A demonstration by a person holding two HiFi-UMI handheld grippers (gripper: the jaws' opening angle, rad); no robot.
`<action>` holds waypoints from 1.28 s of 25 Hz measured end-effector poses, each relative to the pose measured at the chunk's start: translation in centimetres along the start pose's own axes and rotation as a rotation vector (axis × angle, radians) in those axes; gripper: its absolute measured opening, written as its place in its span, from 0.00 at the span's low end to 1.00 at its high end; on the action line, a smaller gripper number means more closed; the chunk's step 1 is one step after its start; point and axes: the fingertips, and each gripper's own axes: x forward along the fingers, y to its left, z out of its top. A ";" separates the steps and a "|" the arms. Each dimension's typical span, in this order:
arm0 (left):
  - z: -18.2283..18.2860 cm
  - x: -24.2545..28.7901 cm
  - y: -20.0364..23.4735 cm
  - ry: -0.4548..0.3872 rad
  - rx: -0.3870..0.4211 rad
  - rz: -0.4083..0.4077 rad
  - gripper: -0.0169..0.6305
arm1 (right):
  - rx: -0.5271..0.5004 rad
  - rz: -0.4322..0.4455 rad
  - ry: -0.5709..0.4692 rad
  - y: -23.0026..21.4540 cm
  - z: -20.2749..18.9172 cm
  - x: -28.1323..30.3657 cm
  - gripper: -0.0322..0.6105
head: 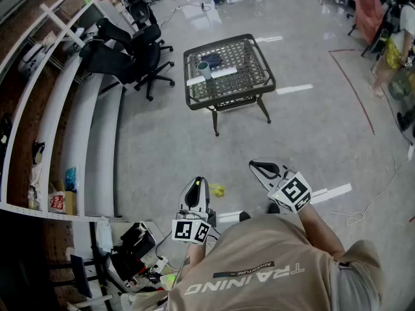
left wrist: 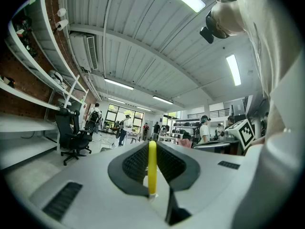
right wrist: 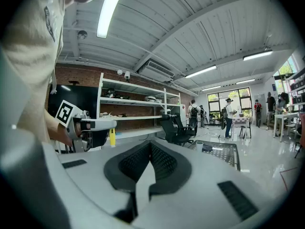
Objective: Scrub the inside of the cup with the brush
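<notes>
A pale cup (head: 204, 70) stands on a dark wicker-frame glass table (head: 259, 76) several steps ahead of me; the right gripper view shows the cup (right wrist: 199, 146) small and far off. My left gripper (head: 196, 186) is shut on a yellow brush handle (left wrist: 152, 168), which stands upright between its pads. The yellow end of the brush (head: 216, 190) sticks out beside that gripper. My right gripper (head: 260, 168) is shut with nothing between its pads (right wrist: 164, 162). Both grippers are held level near my waist, far from the table.
Black office chairs (head: 126, 54) stand left of the table, beside long white shelves (head: 71, 118). Clutter and cables (head: 133, 251) lie on the floor at my lower left. People stand at the far end of the room (right wrist: 229, 111).
</notes>
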 end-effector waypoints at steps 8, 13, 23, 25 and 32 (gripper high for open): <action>-1.0 0.9 3.3 0.002 0.005 0.018 0.11 | 0.005 -0.004 -0.036 -0.2 -0.4 1.5 0.08; -0.9 2.9 4.6 0.001 0.007 -0.013 0.11 | 0.005 -0.022 -0.021 -1.0 -0.7 3.1 0.08; -1.5 4.4 6.5 0.025 -0.017 -0.108 0.11 | -0.012 -0.068 0.033 -1.3 -0.7 5.8 0.08; -2.0 4.3 6.8 0.028 -0.037 -0.119 0.11 | -0.046 -0.072 0.052 -1.0 -0.6 6.1 0.08; -2.0 4.7 7.6 0.030 -0.050 -0.140 0.11 | -0.016 -0.082 0.072 -0.3 -0.8 6.9 0.08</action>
